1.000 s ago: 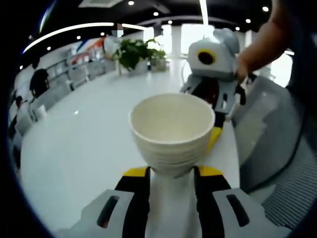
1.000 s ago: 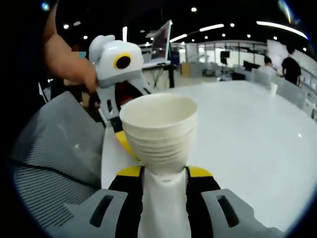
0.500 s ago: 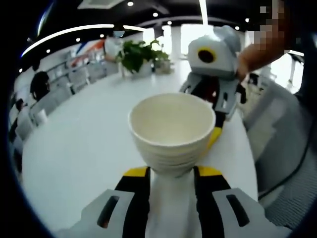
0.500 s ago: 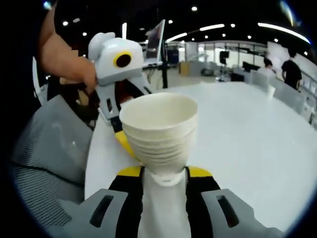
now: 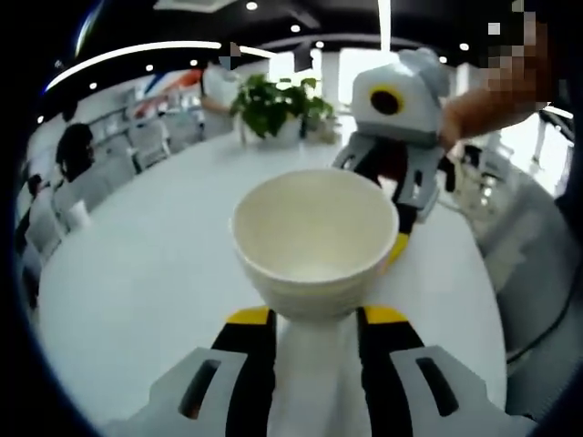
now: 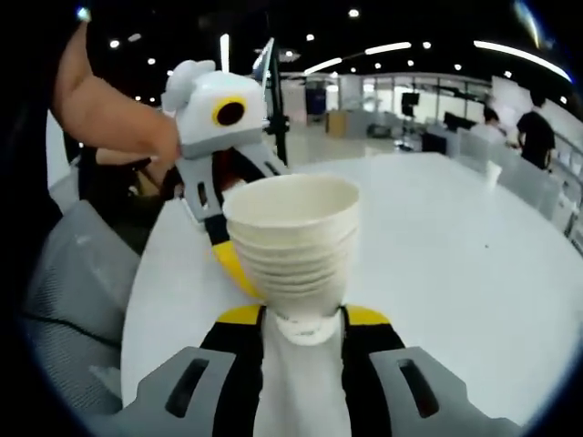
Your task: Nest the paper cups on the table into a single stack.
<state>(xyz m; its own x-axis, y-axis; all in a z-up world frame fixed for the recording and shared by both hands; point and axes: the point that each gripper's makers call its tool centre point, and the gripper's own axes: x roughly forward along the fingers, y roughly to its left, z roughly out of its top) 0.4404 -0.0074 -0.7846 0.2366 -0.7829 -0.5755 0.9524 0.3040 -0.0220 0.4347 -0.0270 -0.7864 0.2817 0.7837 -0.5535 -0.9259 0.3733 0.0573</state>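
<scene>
A stack of several nested white paper cups [image 5: 310, 246] stands upright between my left gripper's [image 5: 314, 317] yellow-tipped jaws, which are shut on its base. Behind it my right gripper [image 5: 401, 137], held by a hand, reaches in with a yellow fingertip against the stack's far side. In the right gripper view the same cup stack [image 6: 291, 241] sits between my right gripper's [image 6: 301, 317] shut jaws. The left gripper [image 6: 219, 127] faces it from behind. The stack hangs above the white table [image 5: 137, 273].
A potted plant [image 5: 273, 105] stands at the table's far end. Chairs [image 5: 82, 191] line one side. A grey mesh chair [image 6: 73, 282] is by the near edge. A small cup [image 6: 492, 171] rests far across the table, with people [image 6: 537, 127] beyond.
Both views have drifted further over the table, so less of the grey chair shows. The cup stack stays held between both grippers as before.
</scene>
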